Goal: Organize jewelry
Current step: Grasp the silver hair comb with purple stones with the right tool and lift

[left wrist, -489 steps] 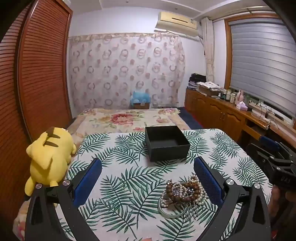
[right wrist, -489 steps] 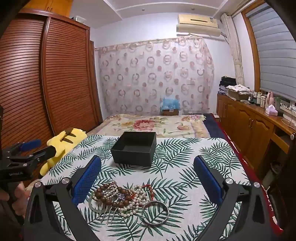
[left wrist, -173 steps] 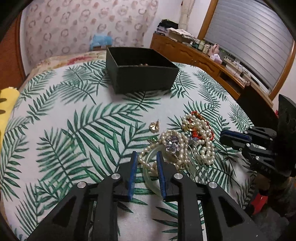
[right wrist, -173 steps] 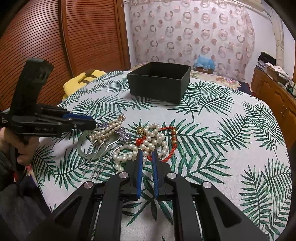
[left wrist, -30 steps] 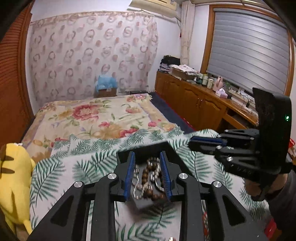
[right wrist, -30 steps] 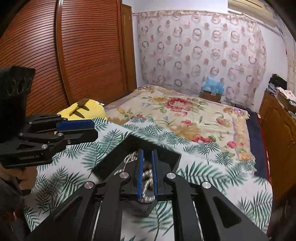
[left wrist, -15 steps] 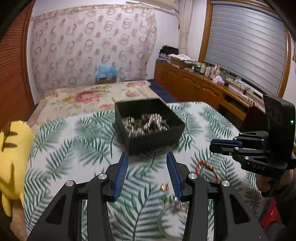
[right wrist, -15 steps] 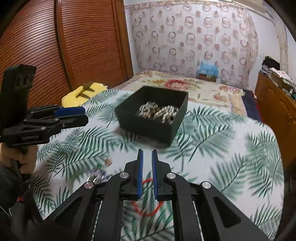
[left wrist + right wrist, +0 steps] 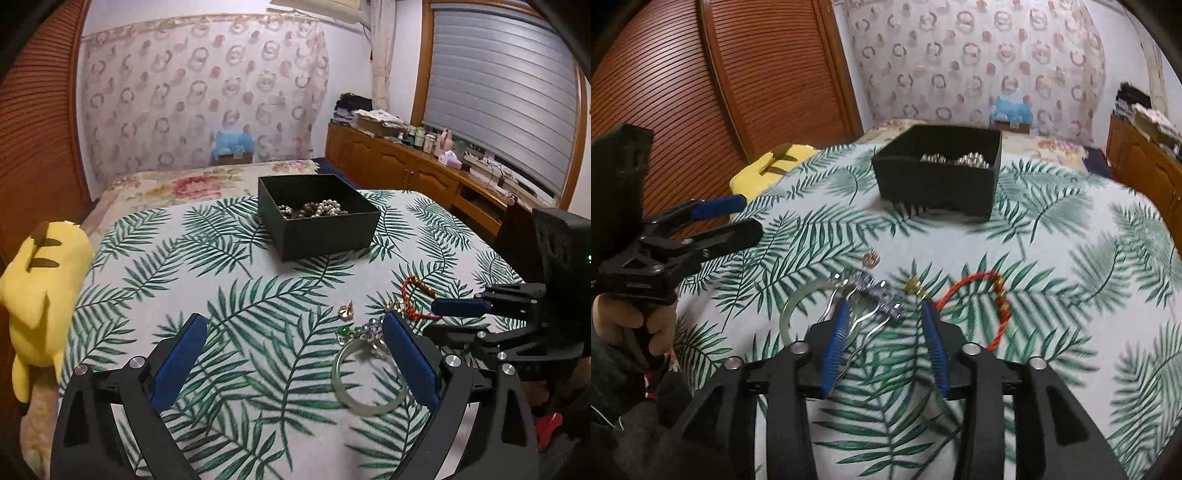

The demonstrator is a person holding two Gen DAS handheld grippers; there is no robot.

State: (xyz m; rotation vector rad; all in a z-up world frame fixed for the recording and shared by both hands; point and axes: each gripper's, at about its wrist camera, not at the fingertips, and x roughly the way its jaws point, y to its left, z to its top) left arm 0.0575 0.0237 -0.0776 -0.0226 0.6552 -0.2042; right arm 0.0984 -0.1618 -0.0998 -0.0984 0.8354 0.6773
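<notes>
Left gripper (image 9: pixel 295 354): its jaws are spread wide and hold nothing; it hovers above the table.
Right gripper (image 9: pixel 886 332): its jaws are apart and empty, low over the hair comb (image 9: pixel 866 299), whose metal prongs lie between the blue pads.
Jade bangle (image 9: pixel 369 376): flat on the cloth, partly behind the left gripper's right finger.
Red cord bracelet (image 9: pixel 986 306): on the cloth, just beside the right gripper.
Small gold earring (image 9: pixel 346 311): alone, near the comb.
Black box (image 9: pixel 319 216): further back on the table, open, with pearl and bead strands inside.
Tablecloth (image 9: pixel 221 280): palm leaf print.
Yellow plush toy (image 9: pixel 37 288): at the left edge of the table.
</notes>
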